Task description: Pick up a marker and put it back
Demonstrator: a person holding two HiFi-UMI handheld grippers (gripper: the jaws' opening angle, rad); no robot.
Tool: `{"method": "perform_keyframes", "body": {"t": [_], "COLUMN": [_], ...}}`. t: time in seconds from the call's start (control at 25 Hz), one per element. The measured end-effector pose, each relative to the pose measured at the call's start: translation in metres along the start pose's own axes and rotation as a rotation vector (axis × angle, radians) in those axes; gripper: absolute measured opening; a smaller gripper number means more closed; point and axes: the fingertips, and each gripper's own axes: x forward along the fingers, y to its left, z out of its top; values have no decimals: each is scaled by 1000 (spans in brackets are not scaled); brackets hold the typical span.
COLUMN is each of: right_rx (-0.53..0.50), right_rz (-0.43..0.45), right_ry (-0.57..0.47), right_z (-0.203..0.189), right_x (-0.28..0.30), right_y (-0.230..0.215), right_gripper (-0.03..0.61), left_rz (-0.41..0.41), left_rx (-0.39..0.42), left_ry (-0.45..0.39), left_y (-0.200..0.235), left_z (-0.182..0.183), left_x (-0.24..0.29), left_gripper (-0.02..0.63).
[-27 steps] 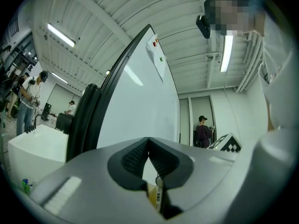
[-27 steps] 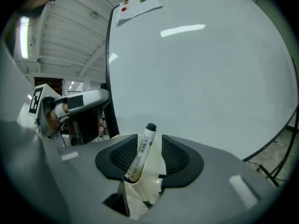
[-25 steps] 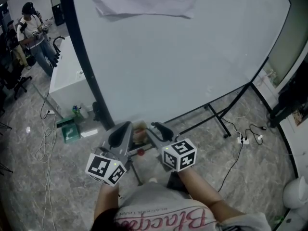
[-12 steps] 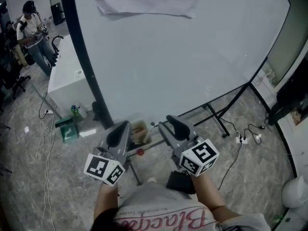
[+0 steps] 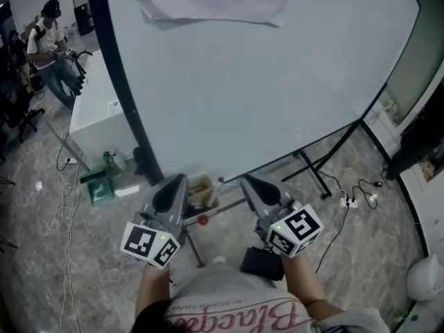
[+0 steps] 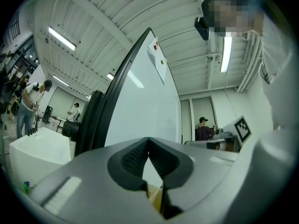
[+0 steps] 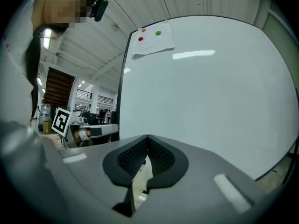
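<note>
Whiteboard (image 5: pixel 263 96) ahead, marble floor (image 5: pixel 41 255) below. Left tongs (image 5: pixel 183 178) pressed together, gripping nothing. Right tongs (image 5: pixel 244 180) just closed, likewise on nothing. Marker not clearly made out; probably on ledge (image 5: pixel 225 207) between both tongs, beside box (image 5: pixel 201 190). Seemingly between steps: next, reopen right tongs and lower toward ledge.

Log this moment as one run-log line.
left gripper: shut, empty | right gripper: jaws just closed, nothing between them | place: both by lower edge of whiteboard
</note>
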Motion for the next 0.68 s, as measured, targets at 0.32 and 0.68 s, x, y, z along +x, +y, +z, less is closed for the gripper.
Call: {"method": "perform_keyframes", "body": {"t": [0.32,0.68], "right_rx": [-56,-60], "right_rz": [6,9], "right_ry": [2,16], "right_z": [0,-2], "right_x": [4,8], "right_y": [8,8], "right_gripper": [0,0], "left_rz": [-6,-12], "left_rx": [38,52], "left_ry": [4,2], "left_y": [-3,-7], "left_z": [3,5], "left_x": [3,7], "left_gripper": [0,0]}}
